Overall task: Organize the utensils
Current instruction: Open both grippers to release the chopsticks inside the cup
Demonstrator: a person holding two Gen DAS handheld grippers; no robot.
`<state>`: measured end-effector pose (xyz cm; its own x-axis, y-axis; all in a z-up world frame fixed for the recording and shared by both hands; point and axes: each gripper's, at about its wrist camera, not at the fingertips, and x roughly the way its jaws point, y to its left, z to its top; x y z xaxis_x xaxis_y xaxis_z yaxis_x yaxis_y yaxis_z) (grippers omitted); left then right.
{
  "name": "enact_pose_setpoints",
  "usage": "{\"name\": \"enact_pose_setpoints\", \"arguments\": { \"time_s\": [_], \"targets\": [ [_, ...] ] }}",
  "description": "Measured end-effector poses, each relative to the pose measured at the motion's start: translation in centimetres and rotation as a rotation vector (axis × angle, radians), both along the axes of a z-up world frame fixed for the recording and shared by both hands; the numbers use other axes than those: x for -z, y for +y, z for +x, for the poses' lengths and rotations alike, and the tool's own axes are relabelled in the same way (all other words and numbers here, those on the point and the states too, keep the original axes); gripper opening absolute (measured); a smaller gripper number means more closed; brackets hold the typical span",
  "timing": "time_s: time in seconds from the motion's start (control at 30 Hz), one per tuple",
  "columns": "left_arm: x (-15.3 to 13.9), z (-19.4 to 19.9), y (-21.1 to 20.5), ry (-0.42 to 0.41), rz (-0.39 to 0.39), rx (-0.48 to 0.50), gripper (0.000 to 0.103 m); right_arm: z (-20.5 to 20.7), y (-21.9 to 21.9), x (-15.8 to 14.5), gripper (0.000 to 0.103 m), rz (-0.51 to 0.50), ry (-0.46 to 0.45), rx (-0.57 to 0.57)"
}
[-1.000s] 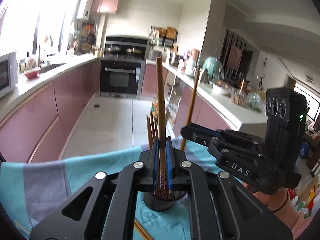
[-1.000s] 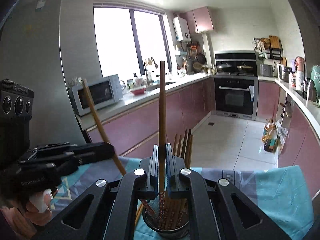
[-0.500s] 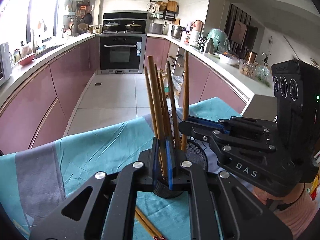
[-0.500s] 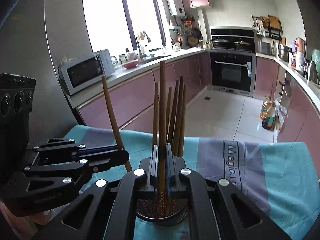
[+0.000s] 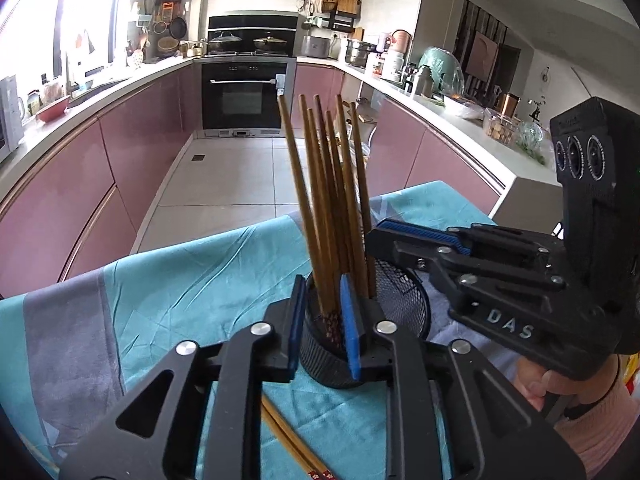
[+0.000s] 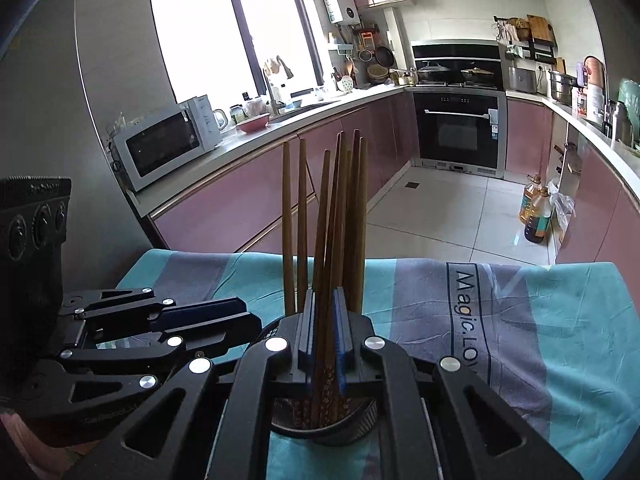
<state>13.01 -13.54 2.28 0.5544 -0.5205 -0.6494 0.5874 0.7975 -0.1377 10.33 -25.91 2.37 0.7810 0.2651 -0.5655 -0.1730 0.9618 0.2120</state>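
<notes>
Two handheld grippers meet over a black mesh holder (image 5: 400, 292) standing on a table draped in a teal and grey cloth (image 5: 180, 288). Nearest the left wrist camera, a loose pair of wooden chopsticks (image 5: 292, 446) lies flat on the cloth beneath the left gripper (image 5: 325, 320), not yet put away. The left gripper's blue-padded fingers (image 5: 349, 320) are spread apart, straddling the near rim of the holder with nothing clamped between them; one chopstick rises through the gap untouched on either side.

From the right wrist camera, the right gripper (image 6: 324, 332) hangs above the same holder (image 6: 360, 420) with its fingers a narrow gap apart, and one or two chopsticks pass between the pads. Whether the pads are pressing on them or have let go cannot be told.

About eight chopsticks (image 6: 340, 220) stand bundled in the holder, patterned ends down, leaning slightly and fanning at the tips.

Beyond the table: white floor tiles, pink cabinets, a built-in oven (image 6: 460, 132), a microwave (image 6: 164, 140) under a bright window.

The step appears to be dropping chopsticks into the holder. Next would likely be lifting both grippers straight up clear of the tips, then reaching for the loose pair on the cloth
</notes>
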Motion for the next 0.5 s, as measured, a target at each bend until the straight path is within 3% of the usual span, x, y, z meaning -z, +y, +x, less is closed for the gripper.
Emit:
{"name": "enact_pose_setpoints", "arguments": {
  "time_s": [0.17,0.23,0.5],
  "targets": [
    [0.1,-1.6,1.2,-0.049,0.004,-0.034,0.036,-1.2,0.4,-0.2,0.020,0.009,-0.015,-0.024],
    [0.0,-2.2,1.8,-0.070,0.008,-0.056,0.039,-2.0,0.7,-0.3,0.030,0.009,-0.029,-0.036],
    [0.2,-4.5,4.5,-0.127,0.030,-0.142,0.054,-4.2,1.2,-0.2,0.039,0.011,-0.045,-0.059]
  ]
}}
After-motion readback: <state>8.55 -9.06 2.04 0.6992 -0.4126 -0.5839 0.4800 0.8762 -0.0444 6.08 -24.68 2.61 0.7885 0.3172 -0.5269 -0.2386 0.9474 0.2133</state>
